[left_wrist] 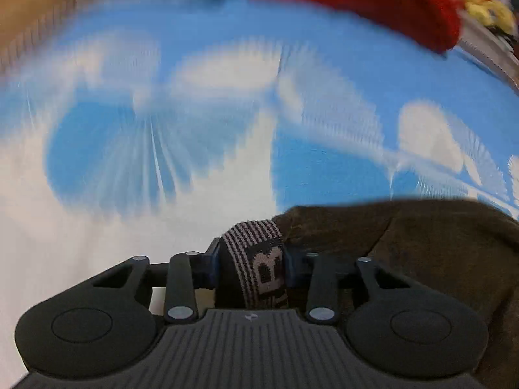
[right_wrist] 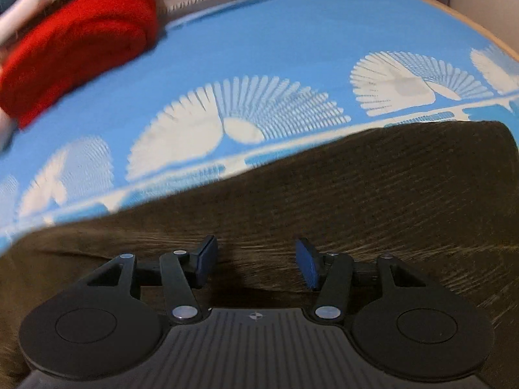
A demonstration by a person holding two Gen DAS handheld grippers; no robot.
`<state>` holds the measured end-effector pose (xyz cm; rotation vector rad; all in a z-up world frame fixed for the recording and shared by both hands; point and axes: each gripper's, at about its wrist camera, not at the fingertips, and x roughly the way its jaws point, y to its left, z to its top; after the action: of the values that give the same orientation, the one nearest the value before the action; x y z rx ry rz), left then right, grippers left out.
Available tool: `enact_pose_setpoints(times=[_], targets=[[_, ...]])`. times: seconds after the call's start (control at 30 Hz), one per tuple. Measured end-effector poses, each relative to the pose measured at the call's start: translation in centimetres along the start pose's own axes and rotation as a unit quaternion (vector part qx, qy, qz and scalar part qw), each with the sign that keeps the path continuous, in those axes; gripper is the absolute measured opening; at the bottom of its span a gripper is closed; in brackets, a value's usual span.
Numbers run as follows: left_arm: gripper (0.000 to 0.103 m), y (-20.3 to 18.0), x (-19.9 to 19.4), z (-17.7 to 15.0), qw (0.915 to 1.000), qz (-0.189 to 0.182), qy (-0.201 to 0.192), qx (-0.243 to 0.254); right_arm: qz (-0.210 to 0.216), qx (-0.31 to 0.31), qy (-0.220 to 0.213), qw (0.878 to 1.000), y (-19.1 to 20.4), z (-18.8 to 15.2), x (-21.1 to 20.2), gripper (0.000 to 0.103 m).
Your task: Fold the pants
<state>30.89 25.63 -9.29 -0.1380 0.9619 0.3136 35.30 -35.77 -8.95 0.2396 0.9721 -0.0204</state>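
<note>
The dark brown pants (right_wrist: 373, 194) lie on a blue sheet with white fan patterns (right_wrist: 259, 64). In the left wrist view my left gripper (left_wrist: 251, 265) is shut on the pants' striped elastic waistband (left_wrist: 256, 259), which fills the gap between the blue pads; the brown cloth (left_wrist: 421, 246) trails off to the right. In the right wrist view my right gripper (right_wrist: 256, 264) hovers over the brown fabric with its blue pads apart and nothing between them.
A folded red garment (right_wrist: 81, 45) lies at the far side of the sheet, also seen as a red garment (left_wrist: 373, 0) in the left wrist view. A wooden edge (right_wrist: 454, 16) borders the sheet at the far right. Yellow items (left_wrist: 486, 3) sit beyond the red garment.
</note>
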Motion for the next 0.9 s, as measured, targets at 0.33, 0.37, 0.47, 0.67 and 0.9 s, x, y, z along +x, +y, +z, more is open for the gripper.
enact_pose_setpoints(times=[0.33, 0.37, 0.47, 0.67, 0.9], targets=[[0.051, -0.5, 0.2, 0.2, 0.999, 0.045, -0.001, 0.004, -0.075, 0.181, -0.092, 0.976, -8.2, 2.2, 2.0, 0.056], [0.051, -0.7, 0.2, 0.2, 0.9988, 0.047, 0.003, 0.009, -0.09, 0.194, -0.093, 0.972, -9.3, 2.4, 2.4, 0.056], [0.052, -0.5, 0.9, 0.0, 0.9989, 0.044, 0.016, 0.004, -0.127, 0.19, -0.074, 0.971, -11.3, 2.9, 4.2, 0.051], [0.052, -0.3, 1.1, -0.3, 0.9991, 0.032, 0.026, 0.007, -0.193, 0.127, -0.083, 0.969, -11.1, 6.2, 7.4, 0.047], [0.061, -0.2, 1.2, -0.3, 0.9994, 0.011, 0.032, -0.004, -0.181, 0.11, -0.094, 0.973, -12.6, 9.5, 9.0, 0.046]])
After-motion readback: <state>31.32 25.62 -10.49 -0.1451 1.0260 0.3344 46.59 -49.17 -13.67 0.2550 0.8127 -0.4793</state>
